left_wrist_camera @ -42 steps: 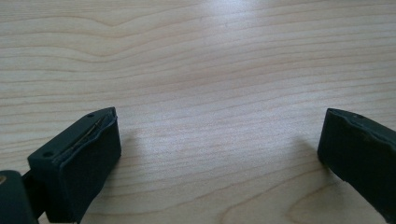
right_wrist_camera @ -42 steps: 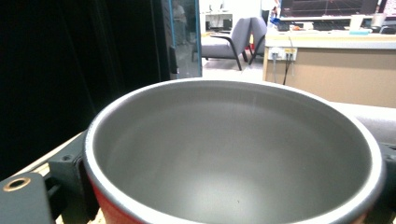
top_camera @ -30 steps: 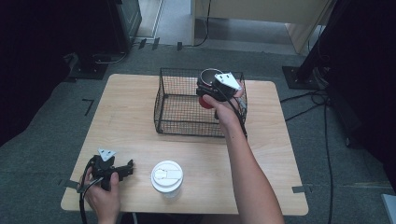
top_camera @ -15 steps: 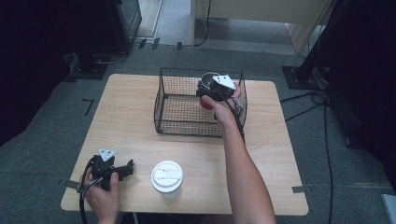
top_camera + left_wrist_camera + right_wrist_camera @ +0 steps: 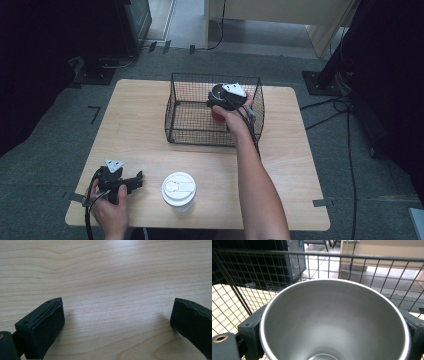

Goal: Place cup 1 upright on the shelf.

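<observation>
In the high view, a light wooden counter (image 5: 135, 125) carries a black wire basket (image 5: 190, 107) toward its far side, and the person's right arm reaches forward so that the right gripper (image 5: 220, 102) sits inside the basket's right half, its grey three-cornered plate uppermost; beneath the gripper a patch of red (image 5: 217, 115) shows, which belongs to the cup it carries, low within the wire walls. Near the front left corner of the counter the left hand (image 5: 110, 210) rests with the left gripper (image 5: 131, 182) lying level on the wood, pointing to the right toward a white lidded paper cup (image 5: 178, 189) that stands just beside it but apart from it. In the left gripper view, the two black jaws stand wide apart with nothing but bare wood grain between them, close above the counter (image 5: 112, 285). In the right gripper view, the open mouth of a metal-lined cup (image 5: 334, 320) sits between the jaws, which press against its rim on either side and hold it upright; the silvery inside is bare, and behind it the mesh of the wire basket (image 5: 262, 277) rises all around, with the counter showing through the mesh at left and the floor beyond the top rail
</observation>
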Demonstrator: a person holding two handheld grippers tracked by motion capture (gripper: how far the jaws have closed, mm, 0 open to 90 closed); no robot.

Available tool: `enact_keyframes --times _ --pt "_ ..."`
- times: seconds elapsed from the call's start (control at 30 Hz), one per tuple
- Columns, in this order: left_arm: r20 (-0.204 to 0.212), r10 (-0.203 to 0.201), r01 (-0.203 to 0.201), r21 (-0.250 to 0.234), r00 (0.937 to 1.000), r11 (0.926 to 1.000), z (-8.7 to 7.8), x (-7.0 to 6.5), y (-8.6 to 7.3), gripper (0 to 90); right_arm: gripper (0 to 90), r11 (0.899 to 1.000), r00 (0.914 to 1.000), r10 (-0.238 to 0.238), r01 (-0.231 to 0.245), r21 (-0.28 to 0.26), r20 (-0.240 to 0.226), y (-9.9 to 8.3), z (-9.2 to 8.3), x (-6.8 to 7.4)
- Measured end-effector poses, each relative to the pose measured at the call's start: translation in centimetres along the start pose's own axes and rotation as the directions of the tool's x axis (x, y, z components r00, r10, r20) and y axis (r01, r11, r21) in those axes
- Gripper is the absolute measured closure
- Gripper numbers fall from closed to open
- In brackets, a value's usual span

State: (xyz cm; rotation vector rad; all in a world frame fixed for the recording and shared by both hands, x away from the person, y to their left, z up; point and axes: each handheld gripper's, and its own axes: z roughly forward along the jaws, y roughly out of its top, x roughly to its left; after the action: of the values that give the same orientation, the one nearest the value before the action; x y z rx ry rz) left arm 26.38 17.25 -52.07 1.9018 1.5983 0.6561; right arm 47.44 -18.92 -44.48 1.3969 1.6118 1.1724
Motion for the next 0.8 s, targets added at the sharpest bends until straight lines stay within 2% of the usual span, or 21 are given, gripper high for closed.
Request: enact_keyframes --times 0.37,0.57,0.7,0.8 --pt "0.0 0.0 0.0 0.0 1.0 1.0 0.0 0.0 0.0 0.0 6.9 1.0 0.9989 0.007 -0.008 0.011 0.046 -0.18 0.55 -0.52" --pt "0.0 0.0 0.0 0.0 1.0 1.0 0.0 0.0 0.0 0.0 6.4 0.999 0.9988 0.017 -0.019 0.031 0.045 -0.08 0.39 -0.52" --pt "0.0 0.0 0.0 0.0 1.0 1.0 0.0 0.0 0.0 0.0 0.0 0.999 0.9995 0.011 -0.012 0.041 0.03 0.11 0.17 -0.53" --pt "0.0 0.0 0.0 0.0 1.0 1.0 0.0 0.0 0.0 0.0 0.0 0.999 0.9996 0.016 -0.017 0.028 0.024 0.35 -0.06 -0.57"
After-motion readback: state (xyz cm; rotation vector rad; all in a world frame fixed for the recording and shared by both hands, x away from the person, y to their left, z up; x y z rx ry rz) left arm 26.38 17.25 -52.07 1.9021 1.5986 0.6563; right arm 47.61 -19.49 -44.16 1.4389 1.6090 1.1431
